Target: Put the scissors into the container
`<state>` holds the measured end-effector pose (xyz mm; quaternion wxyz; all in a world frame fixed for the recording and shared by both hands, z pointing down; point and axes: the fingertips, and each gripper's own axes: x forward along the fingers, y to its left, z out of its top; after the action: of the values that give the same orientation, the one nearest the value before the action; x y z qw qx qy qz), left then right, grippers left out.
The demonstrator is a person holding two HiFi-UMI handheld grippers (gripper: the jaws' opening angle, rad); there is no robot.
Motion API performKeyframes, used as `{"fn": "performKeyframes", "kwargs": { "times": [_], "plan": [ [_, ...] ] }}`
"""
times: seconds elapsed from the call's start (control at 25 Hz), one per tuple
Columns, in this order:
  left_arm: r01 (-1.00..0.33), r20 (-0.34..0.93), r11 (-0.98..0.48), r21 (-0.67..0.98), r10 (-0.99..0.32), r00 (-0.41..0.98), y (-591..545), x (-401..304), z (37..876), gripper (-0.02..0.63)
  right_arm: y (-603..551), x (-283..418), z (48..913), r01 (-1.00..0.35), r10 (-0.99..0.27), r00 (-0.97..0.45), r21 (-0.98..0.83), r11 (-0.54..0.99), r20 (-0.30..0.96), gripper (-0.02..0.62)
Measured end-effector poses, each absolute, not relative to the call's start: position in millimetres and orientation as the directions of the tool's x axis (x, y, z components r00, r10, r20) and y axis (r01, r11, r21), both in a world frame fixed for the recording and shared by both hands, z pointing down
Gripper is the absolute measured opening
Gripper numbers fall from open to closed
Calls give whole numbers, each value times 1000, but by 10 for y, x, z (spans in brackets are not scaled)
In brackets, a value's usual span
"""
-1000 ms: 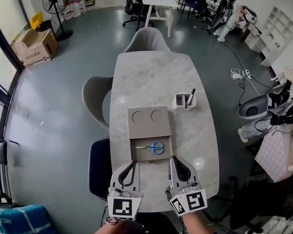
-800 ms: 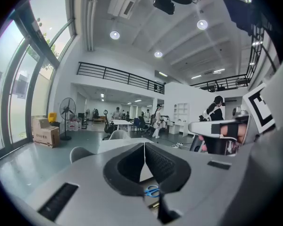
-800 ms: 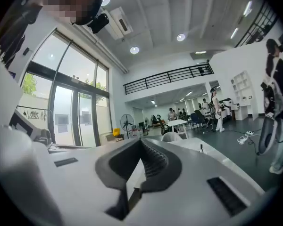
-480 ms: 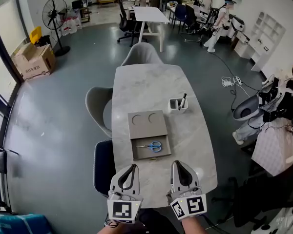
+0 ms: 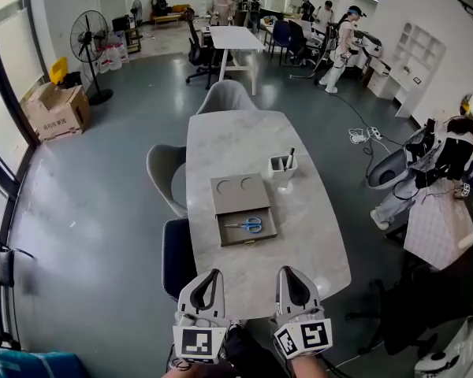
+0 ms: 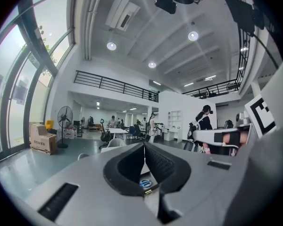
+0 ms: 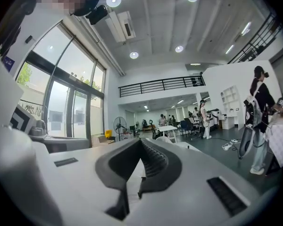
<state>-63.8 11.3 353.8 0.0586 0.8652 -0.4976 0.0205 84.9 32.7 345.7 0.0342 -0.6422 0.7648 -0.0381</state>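
Can make out only a blue sliver of the scissors [image 6: 145, 183] below the pressed-together jaws of the left gripper [image 6: 143, 146]; rest hidden behind them. Cannot tell in the head view whether the blades lie apart: too small. Cannot name what stands in the white cup [image 5: 281, 166]. Loses part of the dark chair [image 5: 176, 260] under the table [image 5: 244, 132]

Left gripper [image 5: 214, 273] and right gripper [image 5: 287, 271] have drawn back from scissors [image 5: 251, 225].

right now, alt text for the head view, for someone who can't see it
Blue-handled scissors lie in the open tray of a taupe box on a long marble table, with a white pen holder beyond it to the right. At the near edge the left gripper and right gripper are shut and empty.
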Motion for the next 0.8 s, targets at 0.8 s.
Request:
{"fn": "performKeyframes", "kwargs": {
  "times": [0.8],
  "plan": [
    [-862,82,-503,55,-859,506,1320,-664,3310,15,1585,850,3214,-984,-989,-148,-101,149,-23,-5]
  ]
}}
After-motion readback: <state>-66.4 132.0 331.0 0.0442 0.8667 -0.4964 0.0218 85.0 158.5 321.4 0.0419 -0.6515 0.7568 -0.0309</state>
